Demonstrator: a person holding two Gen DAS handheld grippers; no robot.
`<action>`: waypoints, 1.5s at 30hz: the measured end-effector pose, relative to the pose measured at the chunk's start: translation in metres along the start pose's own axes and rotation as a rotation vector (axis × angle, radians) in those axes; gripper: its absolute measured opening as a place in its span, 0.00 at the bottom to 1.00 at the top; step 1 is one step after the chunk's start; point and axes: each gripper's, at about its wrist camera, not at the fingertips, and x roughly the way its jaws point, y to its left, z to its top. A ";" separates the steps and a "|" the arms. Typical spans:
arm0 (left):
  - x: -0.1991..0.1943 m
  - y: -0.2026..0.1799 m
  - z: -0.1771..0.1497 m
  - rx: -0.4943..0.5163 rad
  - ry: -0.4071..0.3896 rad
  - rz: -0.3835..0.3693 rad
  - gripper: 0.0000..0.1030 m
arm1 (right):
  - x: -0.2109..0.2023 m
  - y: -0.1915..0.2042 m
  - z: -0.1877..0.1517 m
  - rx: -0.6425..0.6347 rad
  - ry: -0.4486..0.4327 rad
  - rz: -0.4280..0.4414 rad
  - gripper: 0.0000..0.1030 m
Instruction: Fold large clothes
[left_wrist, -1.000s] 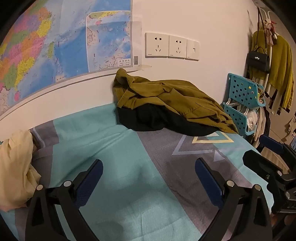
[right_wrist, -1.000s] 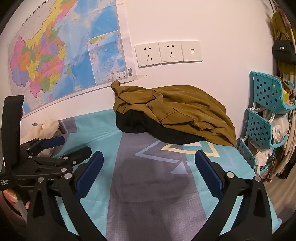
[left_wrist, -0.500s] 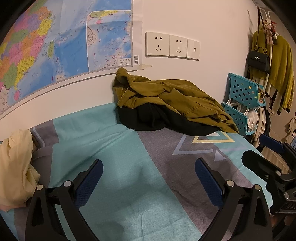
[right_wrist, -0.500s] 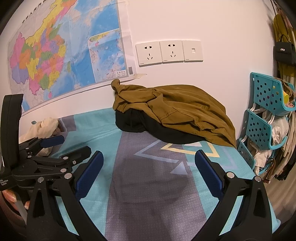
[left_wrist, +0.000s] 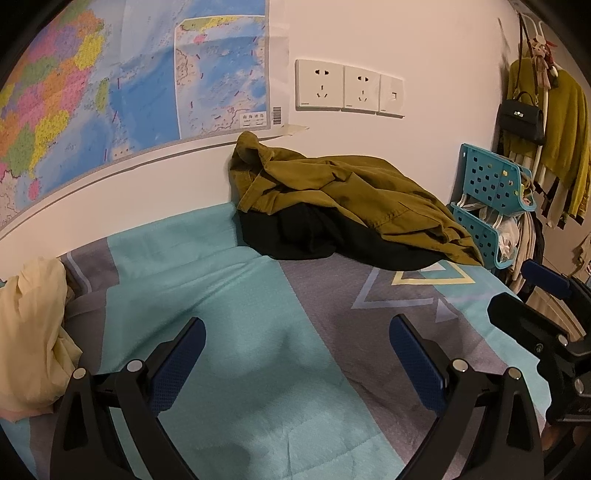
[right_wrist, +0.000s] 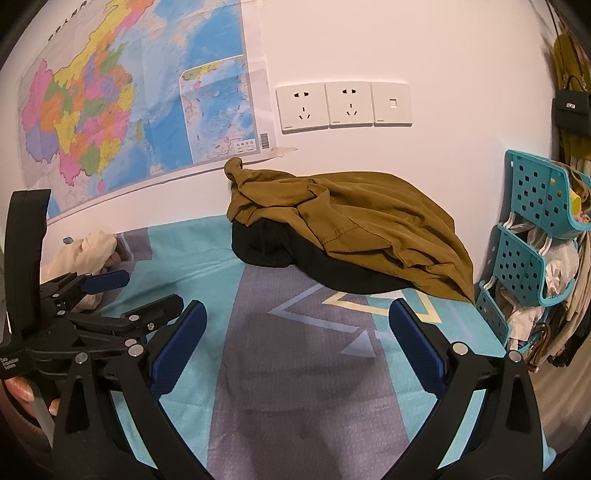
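Note:
An olive-brown garment (left_wrist: 351, 188) (right_wrist: 354, 218) lies crumpled over a black garment (left_wrist: 314, 240) (right_wrist: 269, 243) at the far side of the bed, against the wall. My left gripper (left_wrist: 297, 354) hovers open over the teal and grey bedsheet (left_wrist: 240, 295), well short of the pile, nothing between its fingers. My right gripper (right_wrist: 297, 345) is open too, above the grey stripe of the sheet (right_wrist: 295, 369), also short of the clothes. Each gripper appears at the edge of the other's view: the left gripper (right_wrist: 107, 295), the right gripper (left_wrist: 532, 299).
A cream cloth (left_wrist: 33, 332) (right_wrist: 88, 247) is bunched at the left of the bed. A teal perforated rack (right_wrist: 532, 236) (left_wrist: 487, 199) stands at the bed's right end, with hanging clothes and a black handbag (left_wrist: 522, 120). A wall map (right_wrist: 129, 103) and sockets (right_wrist: 343, 105) face me.
Both views have crept slightly nearer the clothes pile; the grippers stay open and nothing has been touched.

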 end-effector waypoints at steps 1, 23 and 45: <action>0.001 0.001 0.001 -0.001 0.002 -0.001 0.93 | 0.001 0.000 0.000 -0.004 0.001 0.000 0.95; 0.025 0.007 0.030 -0.013 0.000 0.008 0.93 | 0.024 -0.009 0.032 -0.037 -0.023 0.016 0.95; 0.072 0.041 0.052 -0.075 0.034 0.076 0.93 | 0.189 -0.031 0.096 -0.157 0.172 -0.007 0.70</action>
